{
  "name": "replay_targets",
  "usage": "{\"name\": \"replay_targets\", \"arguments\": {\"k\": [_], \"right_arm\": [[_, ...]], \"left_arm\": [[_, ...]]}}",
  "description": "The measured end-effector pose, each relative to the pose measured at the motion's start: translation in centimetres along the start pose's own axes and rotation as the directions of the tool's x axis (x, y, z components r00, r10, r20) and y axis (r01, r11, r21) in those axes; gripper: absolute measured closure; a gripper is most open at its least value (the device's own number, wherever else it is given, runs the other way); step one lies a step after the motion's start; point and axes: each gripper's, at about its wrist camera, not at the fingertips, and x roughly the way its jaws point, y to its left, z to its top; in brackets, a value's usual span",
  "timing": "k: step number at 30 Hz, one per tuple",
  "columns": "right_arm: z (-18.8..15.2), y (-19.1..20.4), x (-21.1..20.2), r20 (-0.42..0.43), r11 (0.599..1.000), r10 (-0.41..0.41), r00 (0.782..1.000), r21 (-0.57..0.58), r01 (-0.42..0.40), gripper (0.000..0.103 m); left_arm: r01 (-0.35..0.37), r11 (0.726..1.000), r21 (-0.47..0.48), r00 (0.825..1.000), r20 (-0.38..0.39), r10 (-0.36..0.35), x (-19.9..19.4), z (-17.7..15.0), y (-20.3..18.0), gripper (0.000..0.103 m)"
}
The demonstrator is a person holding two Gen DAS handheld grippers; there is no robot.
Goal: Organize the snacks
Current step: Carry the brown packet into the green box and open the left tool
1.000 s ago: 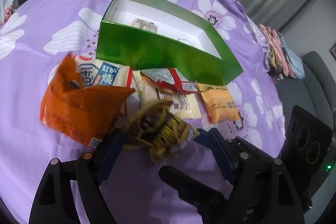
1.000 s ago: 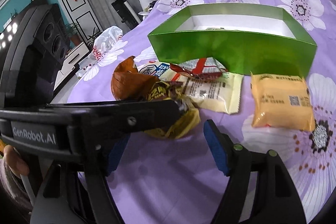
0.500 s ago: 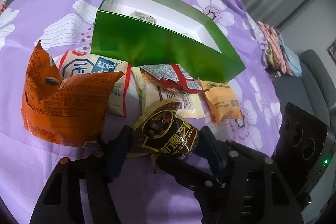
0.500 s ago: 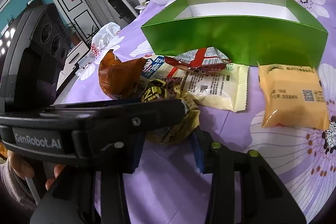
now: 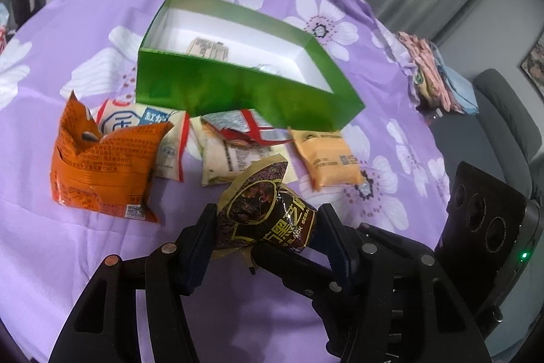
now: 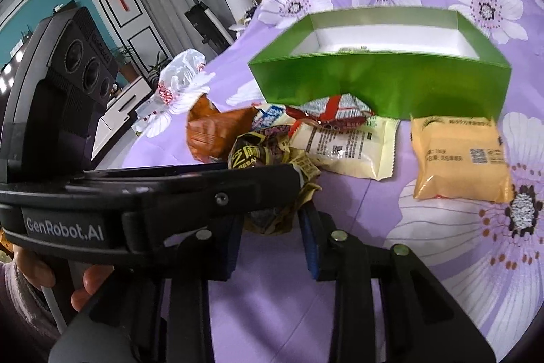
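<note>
Purple flowered cloth (image 5: pixel 85 261) covers the table, and on it, ahead of both grippers, stands an open green box (image 5: pixel 238 91) with a paper slip on its white floor. Between the box and the grippers lies a row of snacks: an orange torn-open bag (image 5: pixel 102 165) to the far left, a white-and-blue packet (image 5: pixel 170 145) behind it, a cream packet (image 5: pixel 234 159) under a red-and-silver wrapper (image 5: pixel 248 128), and a yellow-orange packet (image 5: pixel 329 159) ahead to the right.

The left gripper (image 5: pixel 265 227) is closing, its blue pads pressing on both sides of a dark brown and gold black-sesame packet (image 5: pixel 268 213). From the other side the right gripper (image 6: pixel 272 227) is closing too, with the packet's crumpled lower end between its pads; whether they actually bite cannot be told, as the left gripper's finger crosses in front.

The risk lies in two grips on one soft, glossy wrapper. If the hands drift apart, the film could tear or slip from one pair of pads. Further squeezing may crush the contents, and a packet carried low could clip the box's near wall and push the light box back.
</note>
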Motion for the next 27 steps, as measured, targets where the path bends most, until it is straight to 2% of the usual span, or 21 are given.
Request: {"name": "replay_targets", "arguments": {"k": [13, 27], "right_arm": [[0.4, 0.6, -3.8, 0.071, 1.0, -0.008, 0.997, -0.025, 0.01, 0.071], [2.7, -0.1, -5.7, 0.144, 0.999, -0.021, 0.989, -0.043, 0.027, 0.071]], "left_arm": [[0.003, 0.997, 0.078, 0.999, 0.049, -0.007, -1.8, 0.1, -3.3, 0.044], [0.015, 0.988, 0.151, 0.995, 0.091, -0.029, -2.4, 3.1, -5.7, 0.044]]}}
